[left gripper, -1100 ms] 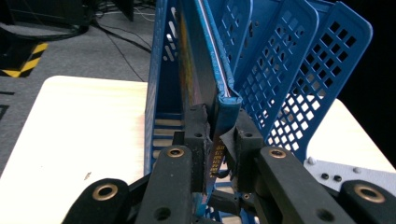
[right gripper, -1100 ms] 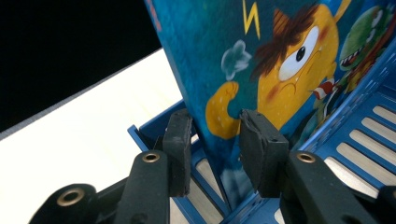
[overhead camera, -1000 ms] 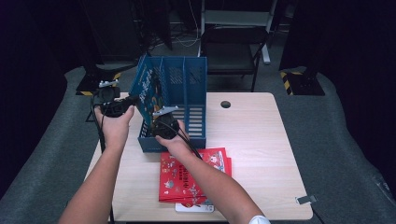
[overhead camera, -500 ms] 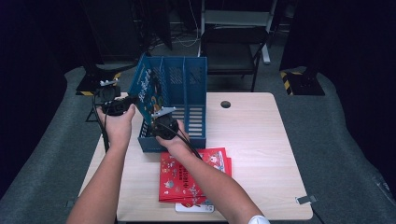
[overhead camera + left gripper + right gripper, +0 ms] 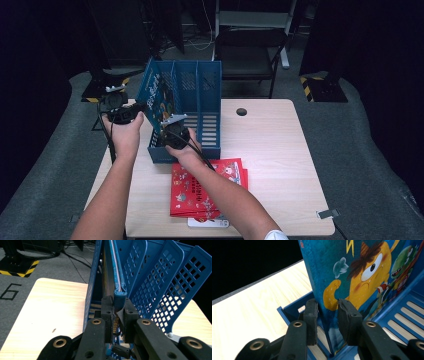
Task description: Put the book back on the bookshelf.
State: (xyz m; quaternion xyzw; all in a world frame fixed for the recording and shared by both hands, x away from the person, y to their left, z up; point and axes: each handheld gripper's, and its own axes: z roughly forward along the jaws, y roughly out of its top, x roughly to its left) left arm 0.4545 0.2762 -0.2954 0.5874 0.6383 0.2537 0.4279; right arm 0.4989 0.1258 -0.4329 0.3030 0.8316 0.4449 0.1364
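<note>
A: High view: a blue file rack [image 5: 200, 100] is seen standing on the table [image 5: 270, 150], with a blue book [image 5: 159, 100] leaning in its leftmost compartment. How is the book held?

B: In the left gripper view, the book's spine [image 5: 119, 293] is seen clamped between the jaws of the left gripper [image 5: 117, 312]; the pads are pressed on it from both sides. In the high view that gripper [image 5: 131, 114] is found at the rack's left wall.

A: And the right gripper?

B: In the right gripper view the book's cartoon cover [image 5: 362, 272] is seen standing between the jaws of the right gripper [image 5: 327, 315], which have just been closing. The right pad is laid against the cover; a slight gap may be left at the other pad, so a firm grip cannot be told. In the high view it [image 5: 175, 134] is seen at the rack's front.

A: Anything else on the table?

B: Red books [image 5: 200, 192] are stacked flat just in front of the rack.
</note>
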